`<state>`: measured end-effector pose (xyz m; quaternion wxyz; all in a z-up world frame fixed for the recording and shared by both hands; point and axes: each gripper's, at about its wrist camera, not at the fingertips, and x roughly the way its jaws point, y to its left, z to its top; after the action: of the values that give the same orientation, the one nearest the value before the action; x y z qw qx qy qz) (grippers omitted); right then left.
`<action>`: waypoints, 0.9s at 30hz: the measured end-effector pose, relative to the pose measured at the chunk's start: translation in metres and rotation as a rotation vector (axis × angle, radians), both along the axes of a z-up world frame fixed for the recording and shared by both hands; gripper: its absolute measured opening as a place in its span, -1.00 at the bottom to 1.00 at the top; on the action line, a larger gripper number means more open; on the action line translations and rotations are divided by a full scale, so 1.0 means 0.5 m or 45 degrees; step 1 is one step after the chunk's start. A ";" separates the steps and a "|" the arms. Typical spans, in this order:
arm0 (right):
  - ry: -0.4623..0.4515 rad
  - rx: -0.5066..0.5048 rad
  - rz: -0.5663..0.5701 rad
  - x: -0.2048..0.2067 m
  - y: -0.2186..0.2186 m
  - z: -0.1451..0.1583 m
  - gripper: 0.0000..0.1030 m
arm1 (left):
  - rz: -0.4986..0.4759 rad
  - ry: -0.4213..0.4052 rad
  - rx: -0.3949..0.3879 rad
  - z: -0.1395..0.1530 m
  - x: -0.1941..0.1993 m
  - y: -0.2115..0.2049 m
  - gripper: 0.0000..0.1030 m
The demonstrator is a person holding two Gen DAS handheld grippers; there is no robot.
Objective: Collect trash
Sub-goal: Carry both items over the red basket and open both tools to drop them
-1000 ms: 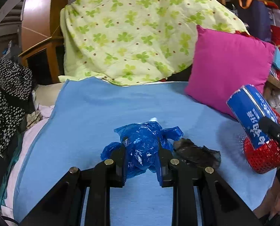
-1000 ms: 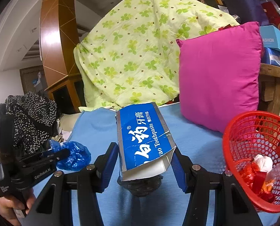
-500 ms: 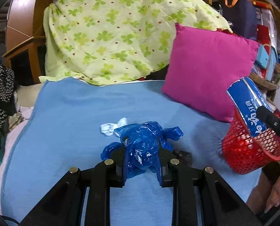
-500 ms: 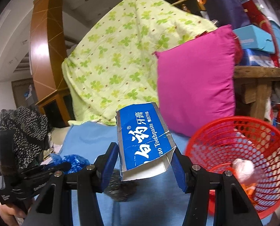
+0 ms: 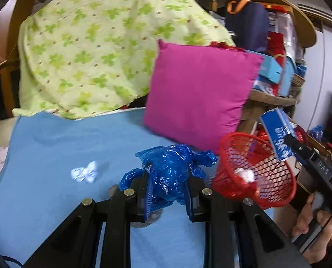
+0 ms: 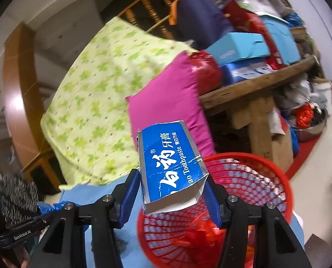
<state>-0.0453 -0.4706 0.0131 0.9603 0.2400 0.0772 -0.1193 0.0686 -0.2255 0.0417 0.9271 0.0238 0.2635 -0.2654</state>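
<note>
So in the last second both my hands have swung over to the red basket [image 6: 250,203], which a moment ago sat way off to the side and is now right under my right tongs [image 6: 169,193]. Those are clenched on the blue toothpaste box [image 6: 169,167], which is tilted up with its open end toward me and hanging just over the near rim of the basket, so I reckon all that's left there is letting go. My left tongs [image 5: 168,192] are clamped on the crumpled blue plastic bag [image 5: 169,169], lifted off the blue sheet [image 5: 54,147] and now close to the basket's left side, not over it yet. There's already a white wad and some red wrapper stuff inside the basket. A small white scrap [image 5: 84,174] is on the sheet to the left, which the earlier view didn't show until I'd pulled back, plus something dark under the bag I can't make out. So two drops coming, then back for the scraps
</note>
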 end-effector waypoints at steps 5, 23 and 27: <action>-0.017 0.076 -0.071 -0.031 -0.054 -0.011 0.13 | -0.118 -0.006 -0.017 0.036 -0.011 -0.076 -0.50; -0.031 0.334 -0.129 -0.056 -0.153 -0.056 0.45 | -0.342 0.110 -0.003 -0.003 -0.006 -0.270 0.10; -0.045 0.304 -0.111 -0.052 -0.138 -0.049 0.46 | -0.312 0.061 0.005 0.001 -0.005 -0.232 0.14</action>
<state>-0.0715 -0.5394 -0.0114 0.9200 0.3579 0.0635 -0.1465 0.0659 -0.3417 0.0420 0.8812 0.0513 0.2813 -0.3766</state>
